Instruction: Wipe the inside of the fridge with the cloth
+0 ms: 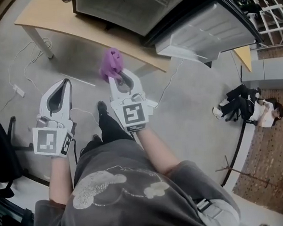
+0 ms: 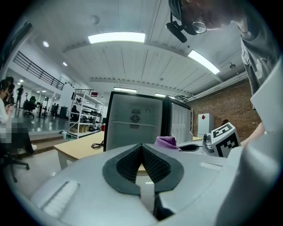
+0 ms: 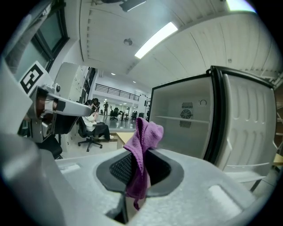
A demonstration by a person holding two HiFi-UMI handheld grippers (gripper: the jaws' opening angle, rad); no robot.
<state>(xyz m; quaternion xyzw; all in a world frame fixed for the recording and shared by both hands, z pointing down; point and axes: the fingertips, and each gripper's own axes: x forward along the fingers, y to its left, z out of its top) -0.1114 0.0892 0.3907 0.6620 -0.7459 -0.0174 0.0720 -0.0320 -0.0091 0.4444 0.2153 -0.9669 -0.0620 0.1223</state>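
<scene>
The purple cloth (image 1: 111,64) hangs bunched from the tip of my right gripper (image 1: 120,78), which is shut on it. In the right gripper view the cloth (image 3: 144,141) stands up between the dark pads and droops over them. The fridge (image 1: 134,9) stands ahead on the wooden table, its door (image 1: 208,33) swung open to the right, with a pale interior (image 3: 185,128) and one shelf. My left gripper (image 1: 63,84) is held level beside the right one, shut and empty, and its ribbed pads (image 2: 152,165) meet. Both grippers are short of the fridge.
The wooden table (image 1: 53,19) carries the fridge; its leg (image 1: 37,42) stands at the left. Cables and a power strip (image 1: 18,89) lie on the grey floor. An office chair (image 1: 1,149) is at my left. A seated person (image 1: 257,109) is at the right. Shelving (image 2: 84,117) stands far left.
</scene>
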